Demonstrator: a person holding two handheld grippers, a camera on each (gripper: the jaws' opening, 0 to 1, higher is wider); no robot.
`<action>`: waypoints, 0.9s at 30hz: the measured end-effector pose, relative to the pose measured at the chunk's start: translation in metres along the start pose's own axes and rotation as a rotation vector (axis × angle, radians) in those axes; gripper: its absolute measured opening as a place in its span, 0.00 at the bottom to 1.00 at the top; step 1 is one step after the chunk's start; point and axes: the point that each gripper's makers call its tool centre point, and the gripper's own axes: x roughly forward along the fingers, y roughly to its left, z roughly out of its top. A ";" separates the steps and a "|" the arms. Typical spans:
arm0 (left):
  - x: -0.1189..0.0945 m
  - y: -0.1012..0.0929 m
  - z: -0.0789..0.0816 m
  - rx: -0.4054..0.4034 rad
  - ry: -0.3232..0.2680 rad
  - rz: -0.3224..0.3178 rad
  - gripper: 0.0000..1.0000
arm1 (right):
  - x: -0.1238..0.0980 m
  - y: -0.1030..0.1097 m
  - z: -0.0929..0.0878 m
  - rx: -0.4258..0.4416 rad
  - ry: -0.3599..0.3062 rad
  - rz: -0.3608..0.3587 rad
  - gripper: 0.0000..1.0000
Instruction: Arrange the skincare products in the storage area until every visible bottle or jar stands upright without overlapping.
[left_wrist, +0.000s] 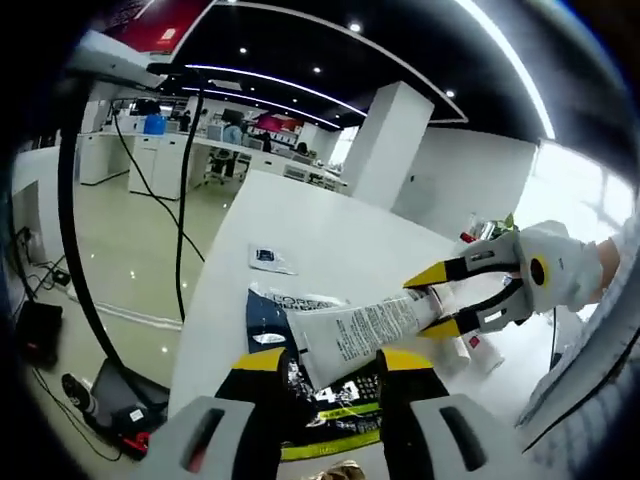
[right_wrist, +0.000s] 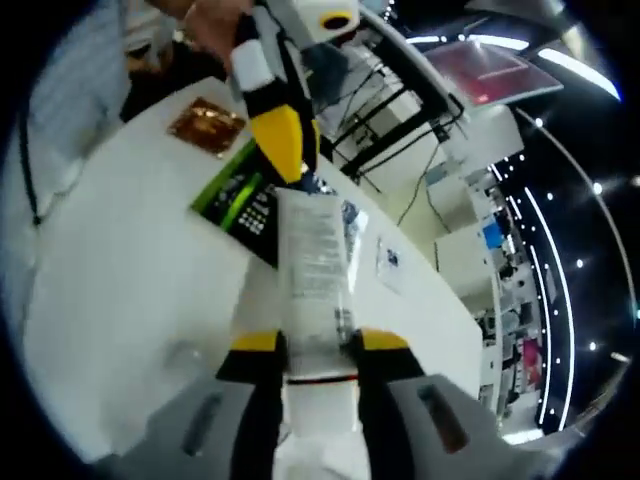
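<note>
White table (left_wrist: 330, 240) in an open office carries the work. Above it a white squeeze tube (left_wrist: 360, 332) hangs lengthwise between both tools. Right gripper (right_wrist: 312, 345) clamps the cap end; left gripper (left_wrist: 325, 362) pinches the crimped tail. Tube judged light, soft-walled, slippery: hold at the stiff cap shoulder. Beneath lie flat sachets (left_wrist: 268, 261) and a dark packet (left_wrist: 330, 415).

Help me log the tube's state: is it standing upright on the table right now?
No. The white tube lies level above the table, held between the left gripper and the right gripper.
</note>
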 end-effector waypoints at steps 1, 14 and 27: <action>0.001 -0.001 0.000 -0.018 0.006 -0.015 0.36 | -0.001 0.000 0.001 -0.002 -0.006 0.001 0.26; 0.016 0.006 -0.003 -0.147 0.058 -0.077 0.30 | -0.008 -0.005 0.009 -0.032 -0.068 -0.013 0.26; 0.002 -0.010 0.025 -0.157 -0.058 -0.104 0.21 | -0.011 -0.020 0.005 0.047 -0.074 -0.034 0.25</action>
